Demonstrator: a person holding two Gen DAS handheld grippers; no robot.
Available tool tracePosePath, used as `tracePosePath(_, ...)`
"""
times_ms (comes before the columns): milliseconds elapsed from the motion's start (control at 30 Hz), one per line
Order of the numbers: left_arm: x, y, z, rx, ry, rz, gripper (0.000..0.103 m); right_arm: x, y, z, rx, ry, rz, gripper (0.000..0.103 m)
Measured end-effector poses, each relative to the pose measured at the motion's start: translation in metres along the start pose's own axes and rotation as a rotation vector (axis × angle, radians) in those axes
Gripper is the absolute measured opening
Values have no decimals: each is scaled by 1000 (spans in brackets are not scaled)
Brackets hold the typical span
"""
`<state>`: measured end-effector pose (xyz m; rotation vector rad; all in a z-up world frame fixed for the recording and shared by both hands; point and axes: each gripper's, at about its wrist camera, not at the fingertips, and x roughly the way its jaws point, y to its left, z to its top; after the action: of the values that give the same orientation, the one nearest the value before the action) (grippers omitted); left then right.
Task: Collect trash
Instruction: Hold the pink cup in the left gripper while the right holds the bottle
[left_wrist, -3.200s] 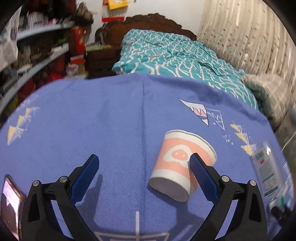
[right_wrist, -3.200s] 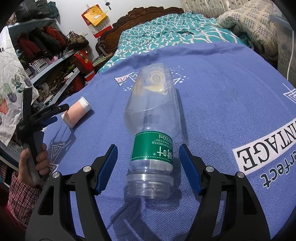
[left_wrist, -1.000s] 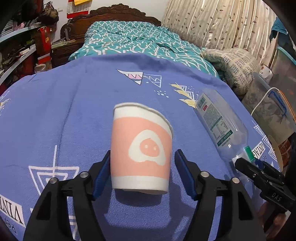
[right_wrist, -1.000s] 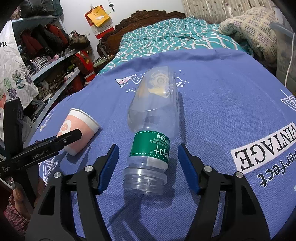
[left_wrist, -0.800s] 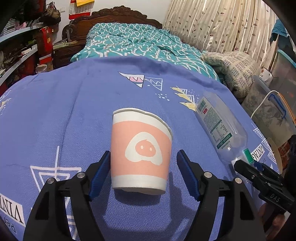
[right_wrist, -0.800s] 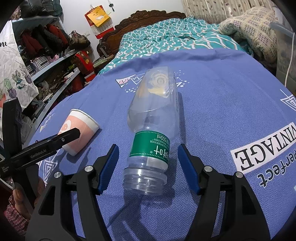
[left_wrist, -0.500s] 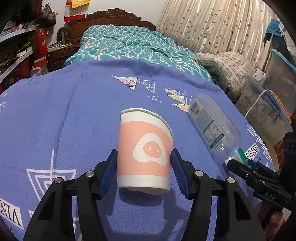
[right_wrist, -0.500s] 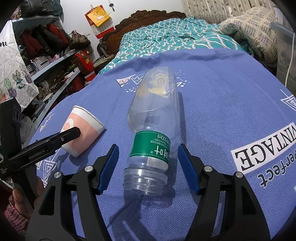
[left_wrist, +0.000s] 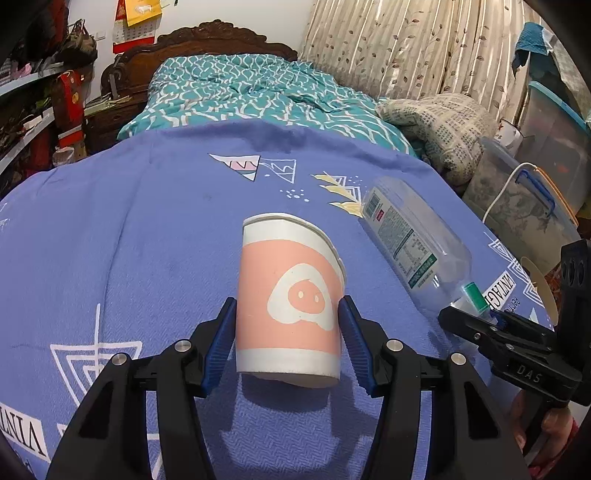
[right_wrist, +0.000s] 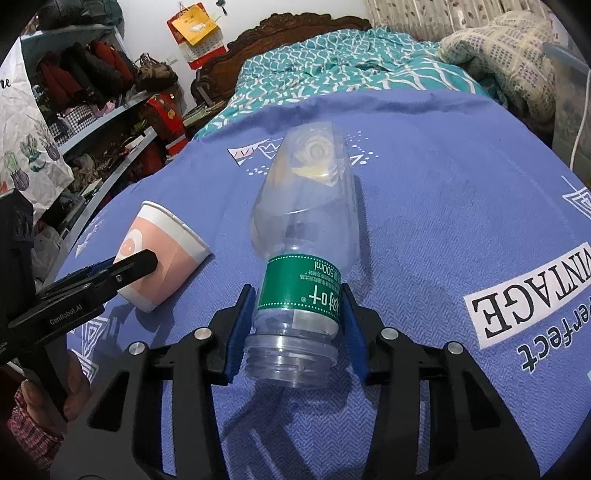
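A pink and white paper cup (left_wrist: 284, 258) lies on its side on the blue printed cloth (left_wrist: 129, 240), rim pointing away. My left gripper (left_wrist: 288, 301) is shut on it, a blue pad against each flank near its base. To its right lies a clear plastic bottle (right_wrist: 306, 206) with a green label, neck toward me. My right gripper (right_wrist: 297, 291) has its jaws closing on the labelled part, and both pads touch the bottle. The right wrist view shows the cup (right_wrist: 173, 240) with the left gripper (right_wrist: 144, 262) on it. The left wrist view shows the bottle (left_wrist: 410, 236) and the right gripper (left_wrist: 458, 319).
A bed with a teal quilt (left_wrist: 240, 92) lies beyond the cloth. A folded patterned blanket (left_wrist: 436, 125) and lidded plastic bins (left_wrist: 535, 192) stand to the right. Cluttered shelves (right_wrist: 92, 110) run along the left. A person's hand (right_wrist: 44, 402) holds the left gripper.
The left pads closed in from a gap to touch the cup's sides. The right pads, wide apart half a second ago, have come in against the bottle. Neither object has moved across the cloth.
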<state>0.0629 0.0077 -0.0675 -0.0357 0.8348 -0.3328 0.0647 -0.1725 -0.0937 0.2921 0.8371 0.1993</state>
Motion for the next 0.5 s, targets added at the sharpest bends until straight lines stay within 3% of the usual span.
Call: tracePosePath(500,2,0,-1,2,5,6,55,7,-4,1,21,28,9,47)
